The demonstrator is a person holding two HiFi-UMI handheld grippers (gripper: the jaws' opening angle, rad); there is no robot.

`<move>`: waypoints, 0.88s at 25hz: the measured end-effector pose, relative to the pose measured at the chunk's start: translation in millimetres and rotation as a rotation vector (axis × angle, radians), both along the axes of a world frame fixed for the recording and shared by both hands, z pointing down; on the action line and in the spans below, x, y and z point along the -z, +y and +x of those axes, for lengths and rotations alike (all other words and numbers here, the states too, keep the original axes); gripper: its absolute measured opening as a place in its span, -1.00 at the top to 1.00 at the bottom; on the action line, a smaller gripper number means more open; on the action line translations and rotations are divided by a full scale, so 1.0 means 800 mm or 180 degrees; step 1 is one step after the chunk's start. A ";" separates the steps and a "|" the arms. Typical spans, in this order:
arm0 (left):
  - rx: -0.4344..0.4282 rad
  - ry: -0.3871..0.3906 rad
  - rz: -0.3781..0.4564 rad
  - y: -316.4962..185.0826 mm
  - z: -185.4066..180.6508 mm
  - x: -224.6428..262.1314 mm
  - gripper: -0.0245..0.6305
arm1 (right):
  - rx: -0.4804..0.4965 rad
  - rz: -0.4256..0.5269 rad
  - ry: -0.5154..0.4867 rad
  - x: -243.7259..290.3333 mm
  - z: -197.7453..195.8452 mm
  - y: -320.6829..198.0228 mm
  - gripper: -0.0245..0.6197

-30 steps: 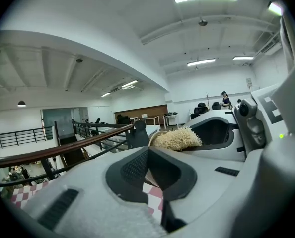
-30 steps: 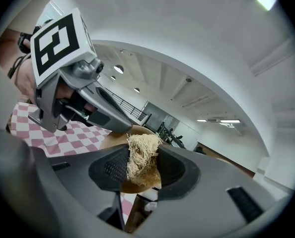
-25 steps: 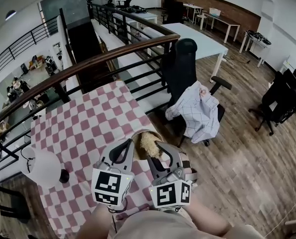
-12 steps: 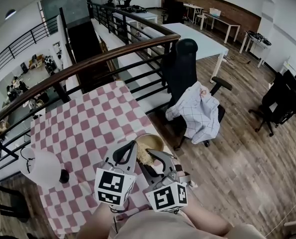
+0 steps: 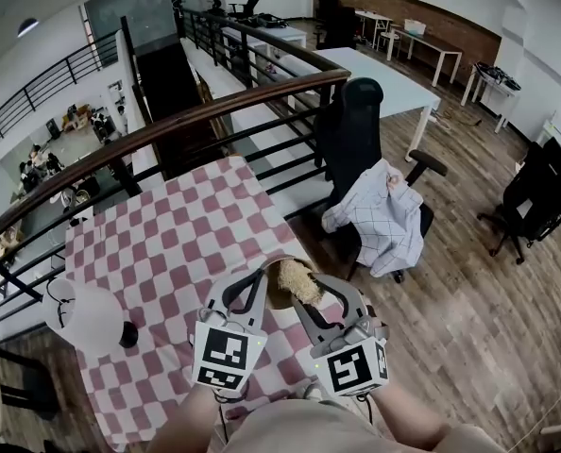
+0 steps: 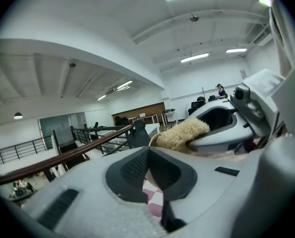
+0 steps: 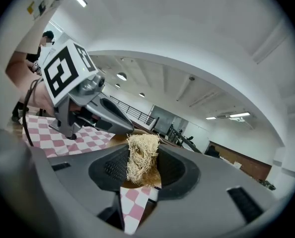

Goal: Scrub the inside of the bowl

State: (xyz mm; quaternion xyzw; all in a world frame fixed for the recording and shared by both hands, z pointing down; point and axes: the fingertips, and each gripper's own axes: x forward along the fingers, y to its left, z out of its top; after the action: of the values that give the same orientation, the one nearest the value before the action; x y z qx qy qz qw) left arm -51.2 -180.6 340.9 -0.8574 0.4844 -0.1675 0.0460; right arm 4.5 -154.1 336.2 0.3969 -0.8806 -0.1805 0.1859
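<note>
At lower centre the bowl (image 5: 278, 295) sits by the table's (image 5: 167, 234) right edge, scrubber (image 5: 299, 278) inside it; left gripper (image 5: 259, 281) on its left rim, right gripper (image 5: 307, 293) at the right

A red-and-white checked tablecloth (image 5: 167, 234) lies beside a wooden railing (image 5: 195, 113). Beyond stands a black office chair (image 5: 354, 121) (a pale checked cloth (image 5: 380, 217) draped over it).

Rough fibrous scrubber (image 7: 141, 155), smooth wooden bowl (image 5: 276, 296), matt cloth tablecloth (image 5: 167, 243)

Tan scrubber (image 5: 299, 281), brown bowl (image 5: 278, 297) (pink-white checked cloth (image 5: 167, 243)).
</note>
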 end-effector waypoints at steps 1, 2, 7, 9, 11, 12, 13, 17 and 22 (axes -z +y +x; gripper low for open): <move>0.0004 -0.0121 0.0059 0.001 -0.003 0.000 0.88 | 0.0087 0.0035 -0.0041 0.009 0.001 0.006 0.47; 0.0007 -0.0256 0.0120 0.002 -0.004 0.000 0.88 | 0.0184 0.0054 -0.0137 0.021 0.001 0.011 0.47; -0.0176 -0.0920 0.0509 0.011 0.013 0.008 0.88 | 0.0369 0.0008 -0.0389 0.074 0.001 0.013 0.47; -0.0215 -0.1095 0.0586 0.013 0.022 0.012 0.88 | 0.0354 0.0034 -0.0243 0.083 -0.004 0.005 0.47; -0.0210 -0.1232 0.0642 0.011 0.022 0.013 0.88 | 0.0370 0.0069 -0.0112 0.087 -0.013 -0.003 0.47; -0.0202 -0.1277 0.0652 0.010 0.021 0.015 0.88 | 0.0394 0.0078 -0.0090 0.090 -0.018 -0.004 0.47; -0.0195 -0.1322 0.0656 0.009 0.019 0.016 0.88 | 0.0423 0.0078 -0.0097 0.094 -0.021 -0.003 0.47; -0.0274 -0.1481 0.0685 0.010 0.021 0.010 0.88 | 0.0465 0.0040 -0.0212 0.105 -0.025 0.005 0.47; -0.0617 -0.1555 0.0833 0.031 0.058 0.016 0.88 | 0.0511 -0.0081 -0.0167 0.092 -0.041 -0.003 0.47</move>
State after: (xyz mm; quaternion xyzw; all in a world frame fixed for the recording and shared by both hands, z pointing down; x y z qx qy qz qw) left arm -4.9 -155.9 328.3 -0.8208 0.3923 -0.2999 0.2872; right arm -27.9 -156.7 262.5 0.3272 -0.9163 -0.1732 0.1527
